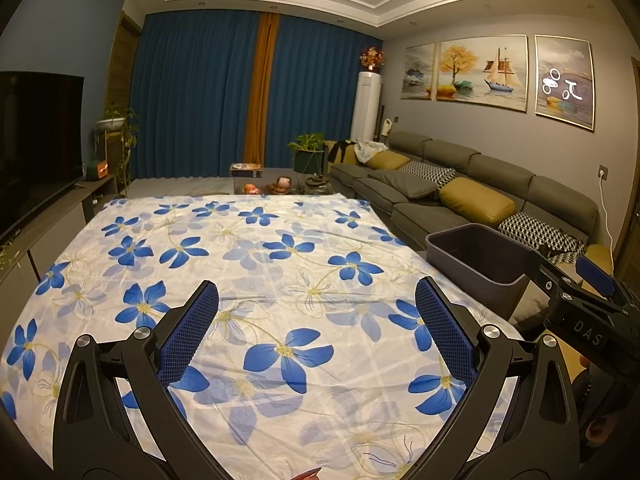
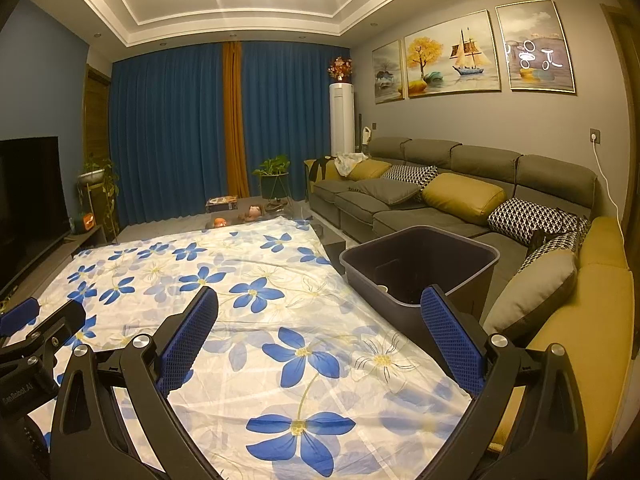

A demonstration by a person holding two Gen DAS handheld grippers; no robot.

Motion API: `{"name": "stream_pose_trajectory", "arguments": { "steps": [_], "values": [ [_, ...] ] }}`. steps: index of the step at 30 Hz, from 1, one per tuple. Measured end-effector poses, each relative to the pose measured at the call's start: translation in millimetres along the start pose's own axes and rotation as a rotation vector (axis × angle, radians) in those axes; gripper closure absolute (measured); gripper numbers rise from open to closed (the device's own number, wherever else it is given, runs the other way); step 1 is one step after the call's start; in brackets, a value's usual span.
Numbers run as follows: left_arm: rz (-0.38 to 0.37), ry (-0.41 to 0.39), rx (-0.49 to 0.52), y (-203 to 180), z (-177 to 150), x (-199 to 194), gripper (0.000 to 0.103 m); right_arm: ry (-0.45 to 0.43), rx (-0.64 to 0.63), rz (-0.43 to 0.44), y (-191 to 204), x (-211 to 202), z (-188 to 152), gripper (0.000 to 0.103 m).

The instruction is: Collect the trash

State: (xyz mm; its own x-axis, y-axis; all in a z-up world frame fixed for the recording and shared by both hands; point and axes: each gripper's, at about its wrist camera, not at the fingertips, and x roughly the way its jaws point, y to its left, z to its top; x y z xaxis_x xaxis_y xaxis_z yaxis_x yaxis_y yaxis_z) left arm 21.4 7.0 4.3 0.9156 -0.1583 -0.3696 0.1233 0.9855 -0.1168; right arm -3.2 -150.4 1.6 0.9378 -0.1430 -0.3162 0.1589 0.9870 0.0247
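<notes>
We hold the left gripper (image 1: 316,320) and right gripper (image 2: 320,320) above the table, jaws wide and empty over its flowered cloth (image 1: 248,264). Past the right jaws sits the dark bin (image 2: 416,264) at the table's right edge (something small and pale inside), sofa (image 2: 440,200) beyond.
</notes>
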Motion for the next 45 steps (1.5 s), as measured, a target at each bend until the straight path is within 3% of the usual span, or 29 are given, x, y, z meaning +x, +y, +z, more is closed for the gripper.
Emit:
{"name": "stream_pose_trajectory", "arguments": {
  "steps": [45],
  "values": [
    [-0.014,-0.001,0.005,-7.2,-1.4,-1.0,0.006,-0.006,0.003,0.001,1.0,-1.0,-0.9,0.006]
  ]
}}
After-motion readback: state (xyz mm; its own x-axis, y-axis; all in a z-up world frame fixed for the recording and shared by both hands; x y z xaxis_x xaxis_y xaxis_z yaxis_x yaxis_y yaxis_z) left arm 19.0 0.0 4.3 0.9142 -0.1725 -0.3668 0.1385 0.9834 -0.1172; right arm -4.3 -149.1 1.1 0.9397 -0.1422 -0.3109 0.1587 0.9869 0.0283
